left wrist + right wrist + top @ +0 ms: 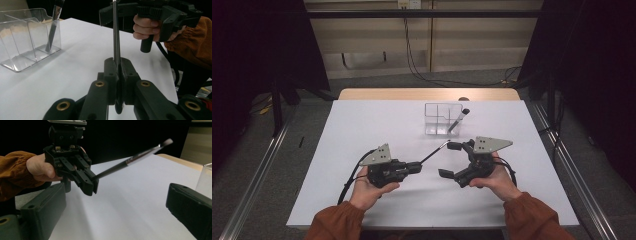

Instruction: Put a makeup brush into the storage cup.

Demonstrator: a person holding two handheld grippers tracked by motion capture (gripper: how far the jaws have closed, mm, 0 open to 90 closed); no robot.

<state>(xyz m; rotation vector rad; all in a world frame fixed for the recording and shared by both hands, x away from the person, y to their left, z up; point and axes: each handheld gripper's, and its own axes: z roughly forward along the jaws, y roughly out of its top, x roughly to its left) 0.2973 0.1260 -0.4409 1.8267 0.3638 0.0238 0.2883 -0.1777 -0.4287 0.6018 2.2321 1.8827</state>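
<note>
One brush (434, 152) clamped in left gripper (416, 167), tip toward right gripper (451, 159).

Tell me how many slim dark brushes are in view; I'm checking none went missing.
2. One slim dark brush is clamped in the left gripper, pointing toward the right gripper. The other brush stands tilted in the clear plastic divided organiser.

Sleeves: rust-orange ribbed corduroy, cuffed at both wrists | left gripper (414, 167): matte black body, brass-ringed pivot holes on the linkage arms, grey three-cornered plate with small holes on top, black cable trailing | right gripper (451, 160): same black build, blocky flat jaws, grey plate, looping black cable
</note>
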